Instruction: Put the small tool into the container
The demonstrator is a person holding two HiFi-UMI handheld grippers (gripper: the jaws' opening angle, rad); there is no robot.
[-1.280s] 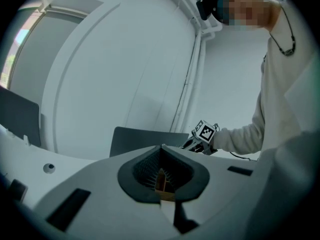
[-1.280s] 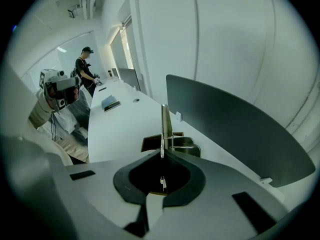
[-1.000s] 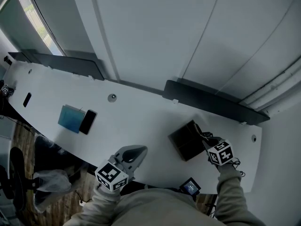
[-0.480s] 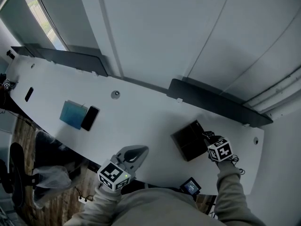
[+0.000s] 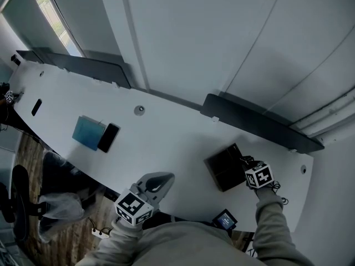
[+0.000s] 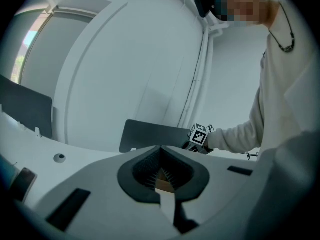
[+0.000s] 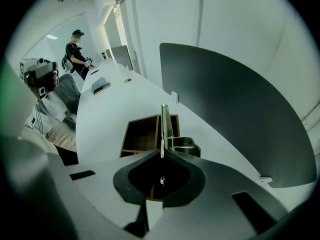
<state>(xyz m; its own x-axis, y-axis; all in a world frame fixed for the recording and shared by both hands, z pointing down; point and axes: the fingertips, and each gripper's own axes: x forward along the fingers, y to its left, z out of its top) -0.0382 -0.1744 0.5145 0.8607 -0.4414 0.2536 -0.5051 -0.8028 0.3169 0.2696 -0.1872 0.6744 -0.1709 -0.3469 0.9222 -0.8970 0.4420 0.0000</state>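
Desk: long, white and curved, seen from above
Room: white wall behind the desk, dark screens standing along its back edge, wood floor on the near side
Left part of desk: blue pad with a black phone touching its right side
Box: dark and open-topped, near the desk's right end, with a partition inside
Right gripper: at the box's right corner, tipped steeply down, jaws clamped on the tool
Tool: thin metal strip, pinched by its near end at the jaw tips, above the box
Tool axis: in line with the gripper; the free end points away from it toward the box's far edge, along the partition; whether it touches the box I cannot tell
Beside tool: shiny metal loop just to its right; part of the tool or not, cannot tell
Left gripper: over the desk's near edge, well apart from the box, near level, jaws together with nothing between them
Far off: a person stands by the desk's far end
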